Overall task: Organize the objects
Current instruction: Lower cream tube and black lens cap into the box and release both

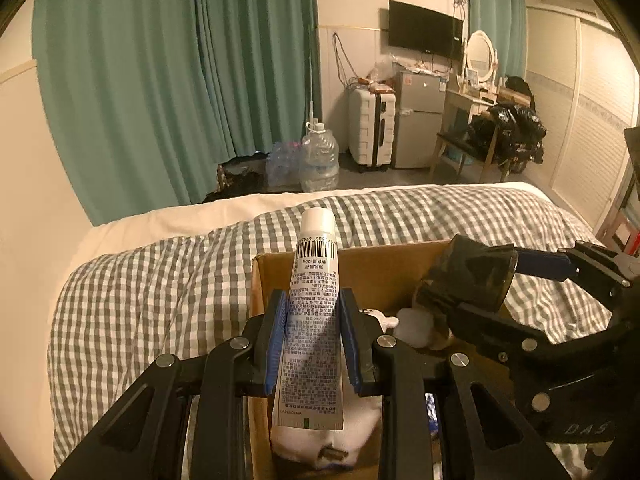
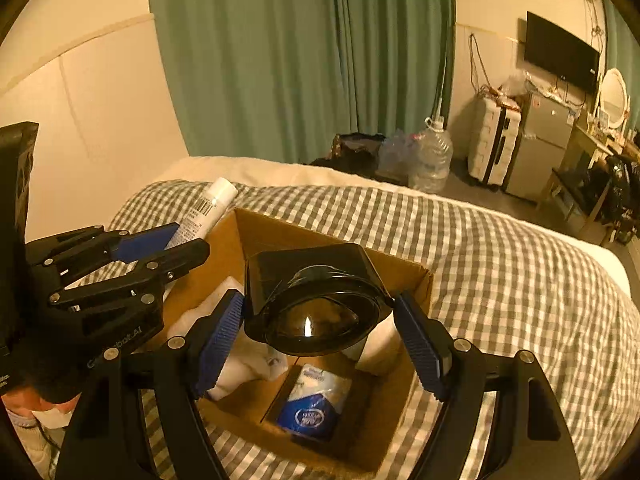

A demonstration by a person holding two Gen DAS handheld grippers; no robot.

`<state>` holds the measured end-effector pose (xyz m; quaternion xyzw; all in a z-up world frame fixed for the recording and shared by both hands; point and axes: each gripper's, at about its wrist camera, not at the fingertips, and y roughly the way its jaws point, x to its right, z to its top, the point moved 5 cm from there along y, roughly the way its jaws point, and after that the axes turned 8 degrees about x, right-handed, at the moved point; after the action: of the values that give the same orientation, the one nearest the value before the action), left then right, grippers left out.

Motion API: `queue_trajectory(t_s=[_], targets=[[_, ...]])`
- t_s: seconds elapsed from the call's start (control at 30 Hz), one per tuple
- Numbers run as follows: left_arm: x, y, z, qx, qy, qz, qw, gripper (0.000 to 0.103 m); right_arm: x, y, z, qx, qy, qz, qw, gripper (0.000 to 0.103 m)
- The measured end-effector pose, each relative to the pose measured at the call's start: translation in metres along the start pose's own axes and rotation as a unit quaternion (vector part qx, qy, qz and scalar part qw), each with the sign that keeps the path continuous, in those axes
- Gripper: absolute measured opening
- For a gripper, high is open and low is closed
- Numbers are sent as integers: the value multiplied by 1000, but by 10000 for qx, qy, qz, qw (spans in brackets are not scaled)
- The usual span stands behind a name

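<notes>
My left gripper [image 1: 313, 312] is shut on a white tube [image 1: 314, 320] with a barcode and holds it above the left side of an open cardboard box [image 1: 380, 264] on the bed. The left gripper [image 2: 188, 240] and the tube [image 2: 206, 210] also show in the right wrist view. My right gripper [image 2: 320, 322] is shut on a black glossy container [image 2: 316, 300] and holds it over the box [image 2: 416, 280]. That container also shows in the left wrist view [image 1: 468, 276]. Inside the box lie a white cloth [image 2: 236, 364] and a blue and white packet [image 2: 314, 400].
The box rests on a grey and white checked duvet [image 2: 500, 264]. Past the bed stand green curtains [image 1: 180, 80], water bottles [image 1: 320, 160], a white suitcase [image 1: 372, 132], a small fridge [image 1: 418, 120] and a dressing table with a chair [image 1: 468, 148].
</notes>
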<state>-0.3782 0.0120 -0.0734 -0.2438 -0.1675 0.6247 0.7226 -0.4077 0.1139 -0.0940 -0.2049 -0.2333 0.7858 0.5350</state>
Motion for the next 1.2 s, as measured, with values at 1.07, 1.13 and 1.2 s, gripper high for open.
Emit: queue_trajectory(t_s=[1.07,1.13,1.2], targets=[[5,29,-15,-464,136,-509,9975,62,26,33,8,-130,414,-228,9988,84],[5,22,-14,-416,158,-482,9978,67,27,26,10,-122,475,-290,9984,84],[4,11,-10,-332,142,-440,9984,72,28,14,13,-32,501,-377,9980,84]])
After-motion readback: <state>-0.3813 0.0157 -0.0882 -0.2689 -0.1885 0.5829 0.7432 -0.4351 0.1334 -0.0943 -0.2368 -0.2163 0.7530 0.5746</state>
